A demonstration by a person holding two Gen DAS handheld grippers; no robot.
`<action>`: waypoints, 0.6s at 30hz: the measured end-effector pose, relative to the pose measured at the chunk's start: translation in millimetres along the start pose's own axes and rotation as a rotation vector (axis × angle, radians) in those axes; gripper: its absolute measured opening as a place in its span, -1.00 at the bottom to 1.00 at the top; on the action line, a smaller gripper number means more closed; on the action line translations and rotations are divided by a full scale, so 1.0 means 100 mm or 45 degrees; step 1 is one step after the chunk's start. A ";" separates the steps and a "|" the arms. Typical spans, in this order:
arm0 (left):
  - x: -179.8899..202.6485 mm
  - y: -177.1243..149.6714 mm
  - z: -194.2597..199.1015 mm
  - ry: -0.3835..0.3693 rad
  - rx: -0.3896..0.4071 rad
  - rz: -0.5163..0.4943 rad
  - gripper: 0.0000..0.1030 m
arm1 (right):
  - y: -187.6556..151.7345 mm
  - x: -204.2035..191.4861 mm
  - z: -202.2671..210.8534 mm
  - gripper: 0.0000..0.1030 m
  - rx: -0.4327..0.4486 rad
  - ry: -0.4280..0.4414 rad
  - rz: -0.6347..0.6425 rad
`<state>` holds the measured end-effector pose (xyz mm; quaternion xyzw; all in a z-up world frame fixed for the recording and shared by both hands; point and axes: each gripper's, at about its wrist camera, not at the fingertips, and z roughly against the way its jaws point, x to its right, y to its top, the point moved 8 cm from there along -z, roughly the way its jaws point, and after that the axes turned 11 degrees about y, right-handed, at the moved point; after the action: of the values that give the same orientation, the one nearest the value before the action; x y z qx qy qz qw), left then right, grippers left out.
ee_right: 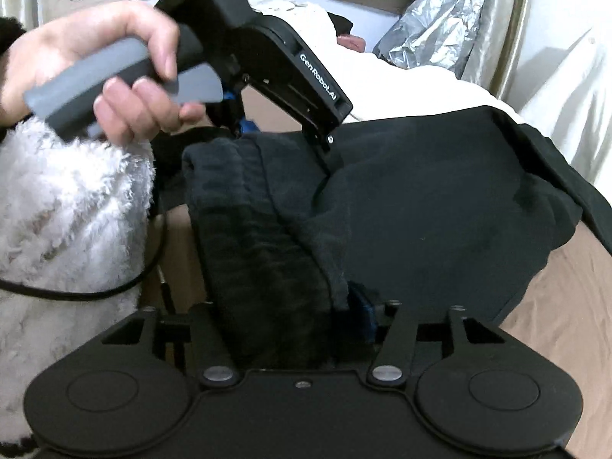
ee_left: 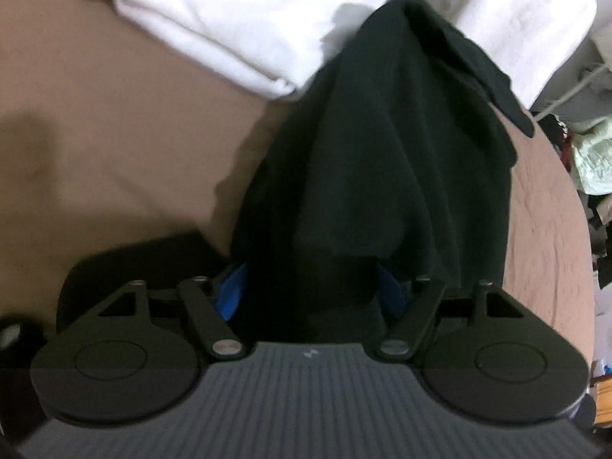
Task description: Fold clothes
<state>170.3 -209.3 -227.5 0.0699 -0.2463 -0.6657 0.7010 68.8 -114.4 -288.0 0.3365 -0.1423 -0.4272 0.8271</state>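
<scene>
Both grippers pinch a dark garment (ee_left: 382, 160) above a brown bed (ee_left: 114, 134). Left gripper (ee_left: 311, 287) and right gripper (ee_right: 290, 313) each have cloth bunched between their fingers, draping forward.

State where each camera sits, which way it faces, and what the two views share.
Left wrist: on the left tongs, looking down on the dark garment, the brown bed and white bedding; no body visible.
Right wrist: on the right tongs, facing the left tongs and the left hand.
Shared: the dark garment.
</scene>
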 end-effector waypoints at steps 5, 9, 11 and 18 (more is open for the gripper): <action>0.09 -0.02 0.16 0.189 0.147 -0.160 -0.60 | 0.22 0.02 0.28 0.23 0.219 0.006 -0.013; 0.08 0.02 0.23 0.283 0.189 -0.155 -0.61 | 0.35 0.12 0.61 0.28 0.412 0.028 -0.057; 0.06 0.04 0.33 0.340 0.212 -0.143 -0.61 | 0.34 0.26 0.71 0.30 0.448 0.050 -0.143; -0.10 0.25 0.67 0.485 0.540 -0.172 -0.09 | -0.34 1.26 0.60 0.31 0.393 0.113 -0.844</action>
<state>163.2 -181.6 -160.9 0.3549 -0.2385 -0.6194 0.6584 91.6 -255.7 -274.0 0.5034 -0.0524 -0.6303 0.5886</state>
